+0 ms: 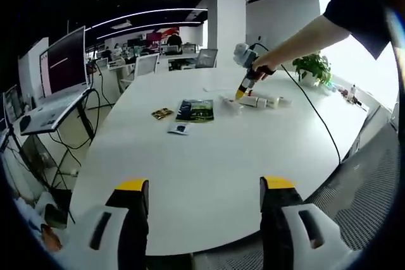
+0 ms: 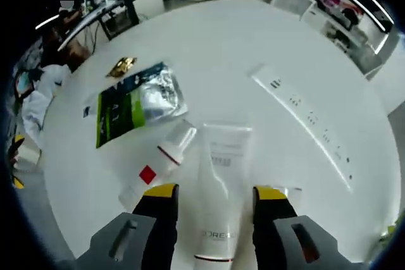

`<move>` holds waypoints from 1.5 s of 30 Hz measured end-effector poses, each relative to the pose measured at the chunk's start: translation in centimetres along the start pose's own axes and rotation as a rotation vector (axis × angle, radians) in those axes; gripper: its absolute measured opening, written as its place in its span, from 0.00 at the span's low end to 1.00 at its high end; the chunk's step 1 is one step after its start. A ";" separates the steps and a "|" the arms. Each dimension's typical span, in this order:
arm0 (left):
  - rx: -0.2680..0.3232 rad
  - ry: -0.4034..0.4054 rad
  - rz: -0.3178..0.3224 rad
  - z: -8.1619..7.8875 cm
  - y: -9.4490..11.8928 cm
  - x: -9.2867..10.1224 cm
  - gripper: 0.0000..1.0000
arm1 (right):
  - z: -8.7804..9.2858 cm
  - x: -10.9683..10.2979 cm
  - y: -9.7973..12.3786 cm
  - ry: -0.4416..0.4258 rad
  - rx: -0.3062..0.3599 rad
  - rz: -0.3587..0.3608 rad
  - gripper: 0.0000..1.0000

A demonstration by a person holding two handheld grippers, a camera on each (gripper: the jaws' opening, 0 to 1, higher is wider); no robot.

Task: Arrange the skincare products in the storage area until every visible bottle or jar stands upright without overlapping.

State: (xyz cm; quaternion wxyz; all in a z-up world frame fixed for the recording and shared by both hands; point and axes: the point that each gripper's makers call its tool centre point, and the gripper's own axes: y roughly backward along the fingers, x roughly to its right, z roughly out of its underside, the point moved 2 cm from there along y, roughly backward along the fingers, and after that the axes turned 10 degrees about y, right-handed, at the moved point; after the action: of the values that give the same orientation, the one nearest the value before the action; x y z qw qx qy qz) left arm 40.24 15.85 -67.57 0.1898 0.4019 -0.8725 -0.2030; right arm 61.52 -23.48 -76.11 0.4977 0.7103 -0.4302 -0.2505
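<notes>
The right hand-held gripper (image 2: 211, 195) points down at the table (image 2: 228, 49), its yellow-tipped jaws standing wide on either side of a white tube (image 2: 218, 188) that lies flat between them; whether the jaws touch the tube is hard to tell, and the tube's lower end with its red band is cut off near the edge of the right gripper view. Just beside it to the left lies a white bottle with a red square label (image 2: 159, 166), also on its side, angled so that its cap end sits close to the tube's flat crimped end. Farther left a green and silver packet (image 2: 131, 105) lies flat, with a small gold sachet (image 2: 121, 66) just beyond it, and to the right a long white strip (image 2: 302, 121) runs across the table. In the left gripper view the left hand-held gripper (image 1: 204, 195) is held level, low over the near edge of the white table (image 1: 209, 156), jaws wide and empty. Well beyond it a person's bare forearm (image 1: 297, 41) reaches in from the upper right, holding the other hand-held gripper nose-down over the lying products (image 1: 261, 100), which are too small there to tell apart. The packet (image 1: 195, 110), the sachet (image 1: 162, 114) and a small white sachet (image 1: 180, 129) lie nearer the middle.
</notes>
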 end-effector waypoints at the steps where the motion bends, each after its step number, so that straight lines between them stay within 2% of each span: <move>1: -0.002 0.000 -0.001 0.0 0.0 0.0 0.64 | 0.1 0.0 -0.2 -0.005 -0.013 -0.005 0.48; 16: -0.009 0.001 -0.009 0.2 -0.1 -0.3 0.64 | -0.4 0.5 -1.5 0.002 -0.100 -0.051 0.44; 29: -0.013 0.006 -0.018 0.3 -0.2 -0.4 0.64 | -0.6 0.9 -2.1 0.058 -0.164 -0.052 0.36; 33: -0.010 0.005 -0.017 0.2 -0.1 -0.3 0.63 | -0.5 0.9 -2.1 0.068 -0.162 -0.054 0.35; 35: -0.009 0.006 -0.018 0.2 -0.1 -0.3 0.63 | -0.5 1.5 -2.0 0.088 -0.156 -0.020 0.28; 37: -0.011 0.006 -0.021 0.2 -0.1 -0.4 0.63 | -0.4 1.2 -2.0 0.073 -0.151 -0.034 0.27; 40: -0.009 0.007 -0.021 0.2 -0.1 -0.4 0.63 | -0.4 1.4 -2.1 0.033 -0.144 -0.015 0.26; 45: -0.006 0.007 -0.022 0.1 0.0 -0.4 0.63 | -0.3 1.6 -1.4 0.018 -0.109 0.015 0.25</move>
State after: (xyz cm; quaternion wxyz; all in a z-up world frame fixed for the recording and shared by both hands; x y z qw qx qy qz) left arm 40.43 16.18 -67.78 0.1917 0.4117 -0.8667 -0.2063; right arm 63.08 -24.48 -77.18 0.5413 0.6812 -0.4169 -0.2631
